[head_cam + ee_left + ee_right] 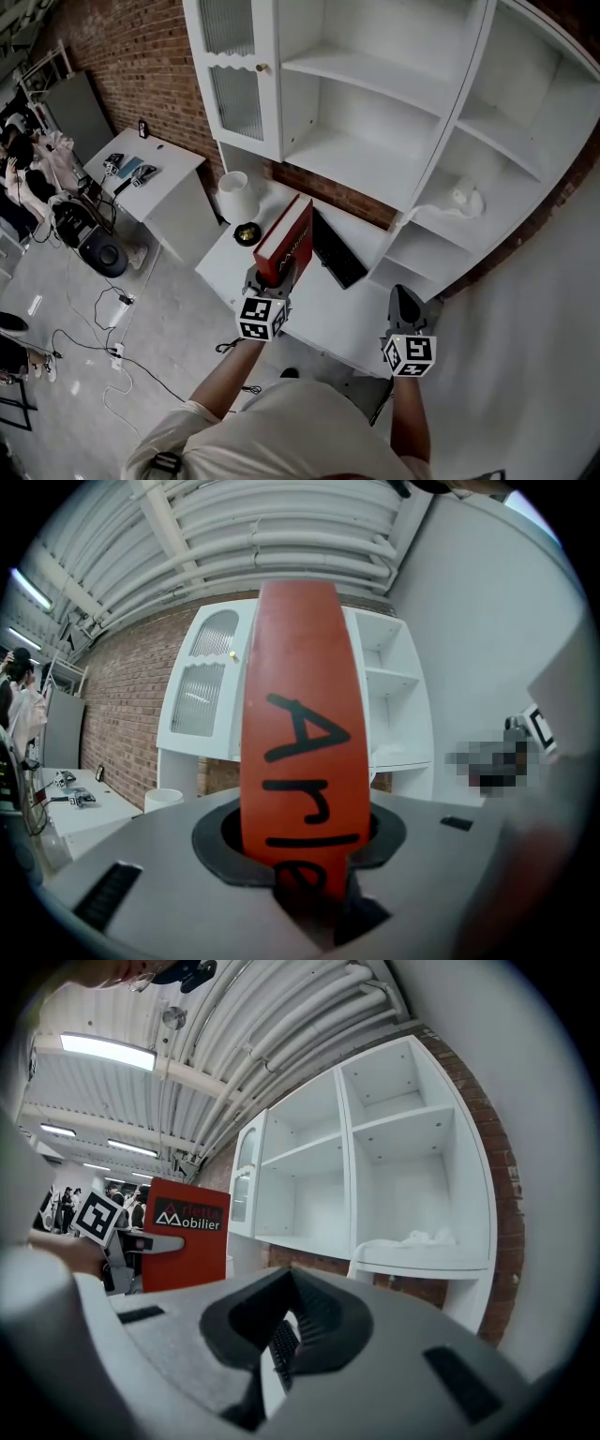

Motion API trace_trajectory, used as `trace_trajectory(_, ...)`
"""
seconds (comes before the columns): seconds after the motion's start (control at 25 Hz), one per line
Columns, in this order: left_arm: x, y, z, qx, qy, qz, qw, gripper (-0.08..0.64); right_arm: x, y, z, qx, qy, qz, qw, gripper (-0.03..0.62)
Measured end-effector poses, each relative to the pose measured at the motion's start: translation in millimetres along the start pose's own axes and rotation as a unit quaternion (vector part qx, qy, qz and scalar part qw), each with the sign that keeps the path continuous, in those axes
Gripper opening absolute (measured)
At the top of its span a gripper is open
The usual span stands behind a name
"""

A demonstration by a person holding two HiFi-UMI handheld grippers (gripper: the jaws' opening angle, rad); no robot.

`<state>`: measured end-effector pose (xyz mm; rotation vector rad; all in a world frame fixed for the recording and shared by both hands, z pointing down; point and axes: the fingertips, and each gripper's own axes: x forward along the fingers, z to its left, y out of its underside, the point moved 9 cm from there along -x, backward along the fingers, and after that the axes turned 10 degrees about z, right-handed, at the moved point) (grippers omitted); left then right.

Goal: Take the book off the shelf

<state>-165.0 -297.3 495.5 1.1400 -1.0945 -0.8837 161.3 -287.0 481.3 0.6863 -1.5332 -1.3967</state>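
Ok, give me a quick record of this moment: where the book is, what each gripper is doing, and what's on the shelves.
book: red, held upright over the white table, clear of the shelves
left gripper: shut on the book's lower end
right gripper: jaws together, nothing between them, apart from the book
shelf unit: white, open compartments with no book in them
white crumpled thing: lies in a lower right compartment
task status: book looks already off the shelf
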Motion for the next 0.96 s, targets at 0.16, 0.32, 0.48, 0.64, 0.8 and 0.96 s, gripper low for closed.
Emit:
trace_trajectory(0.16, 0.0, 0.6, -5.1, 0.0, 0.002, 0.003, 1.0, 0.149, -2.1, -3.7, -4.0, 0.01, 0.003, -0.007, 1.0, 0.002)
trace_trajectory(0.32, -0.5, 0.5, -8.9, 0.003, 0.007, 0.004, 1.0, 0.149, -3.4, -4.7, -4.9, 0.011, 0.0, -0.01, 1.0, 0.003)
trace_trajectory(0.48, -1.6, 2.8, -9.6, 0.001, 0.007, 0.008, 0.9999, 0.149, -2.5, -2.8, -2.6, 0.007, -0.002, -0.006, 1.0, 0.002)
trace_trajectory(0.64, -1.6, 2.5, -9.6, 0.004, 0.007, 0.009, 0.9999, 0.15, -1.5, -3.9, -2.5, 0.007, -0.005, -0.008, 1.0, 0.003)
trace_trajectory(0.8, -3.1, 3.2, -7.2, 0.002, 0.004, 0.01, 0.9999, 0.149, -1.5, -5.8, -1.5, 0.008, -0.005, -0.009, 1.0, 0.002)
trace_trajectory(0.96, -3.3, 2.9, -5.8, 0.001, 0.002, 0.01, 0.9999, 0.15, -1.3, -5.9, -1.1, 0.008, -0.005, -0.01, 1.0, 0.003)
